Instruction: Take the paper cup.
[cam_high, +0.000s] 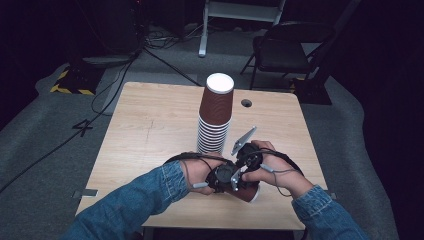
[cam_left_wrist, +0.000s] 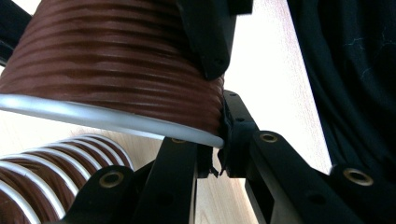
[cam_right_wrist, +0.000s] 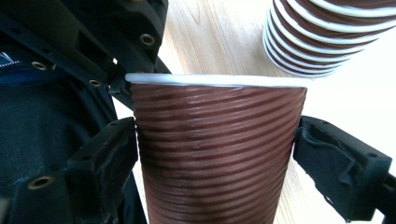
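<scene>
A tall stack of upturned brown ribbed paper cups (cam_high: 215, 125) stands mid-table; it also shows in the left gripper view (cam_left_wrist: 46, 172) and the right gripper view (cam_right_wrist: 327, 37). Near the front edge both hands hold a single brown cup (cam_high: 248, 192) off the table. My left gripper (cam_left_wrist: 219, 156) is shut, pinching that cup's white rim (cam_left_wrist: 116, 119). My right gripper (cam_right_wrist: 215, 140) straddles the cup's body (cam_right_wrist: 215, 163), with a pad against each side wall. The left gripper's black jaws (cam_right_wrist: 116, 42) reach the rim from the upper left of the right gripper view.
The wooden table (cam_high: 150, 130) has a small round hole (cam_high: 246, 103) behind the stack. A black folding chair (cam_high: 285, 45) and floor cables (cam_high: 115, 75) lie beyond the far edge. The hands work close to the table's front edge.
</scene>
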